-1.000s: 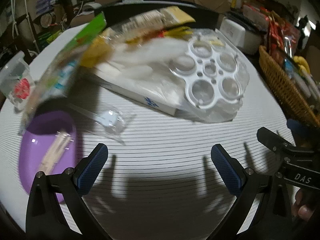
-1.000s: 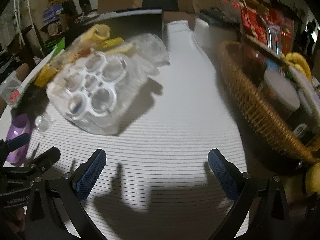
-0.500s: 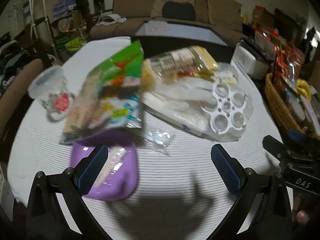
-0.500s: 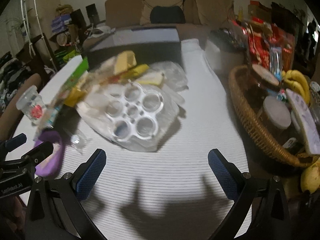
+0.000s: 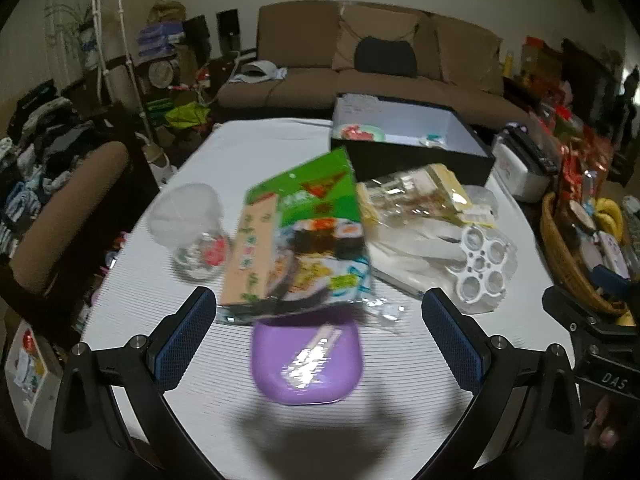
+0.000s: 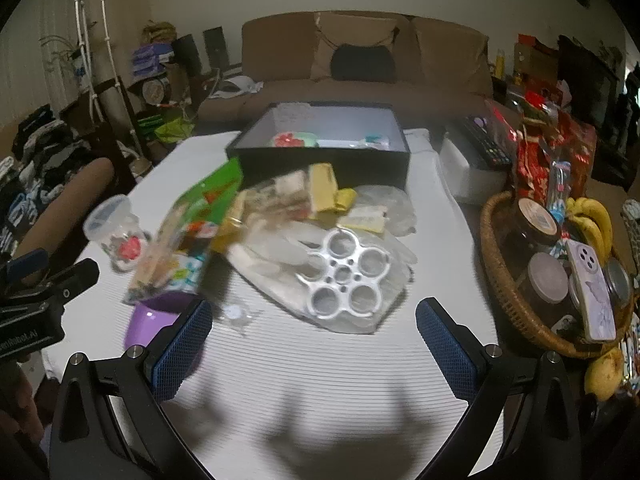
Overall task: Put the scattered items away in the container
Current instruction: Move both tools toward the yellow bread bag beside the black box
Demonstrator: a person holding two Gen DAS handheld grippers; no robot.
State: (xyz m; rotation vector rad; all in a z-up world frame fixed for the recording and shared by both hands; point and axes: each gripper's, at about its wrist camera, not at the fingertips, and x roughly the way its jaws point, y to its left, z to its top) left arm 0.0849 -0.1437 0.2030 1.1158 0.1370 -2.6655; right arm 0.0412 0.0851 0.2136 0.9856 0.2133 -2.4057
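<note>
Both claws, left claw (image 5: 320, 336) and right claw (image 6: 314, 338), have pulled back, released; we count one purple bowl (image 5: 308, 364), one green packet (image 5: 304, 232) at 12 o'clock, one black box (image 6: 320, 146)

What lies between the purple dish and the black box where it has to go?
The purple dish sits near the left gripper. Between it and the black box lie the green snack bag and a pile of clear packets, so it must be lifted over them.

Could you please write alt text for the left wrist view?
Open left gripper above a white table, with a purple plastic dish, green snack packet and clear plastic cup ahead; an open black box stands behind.
</note>
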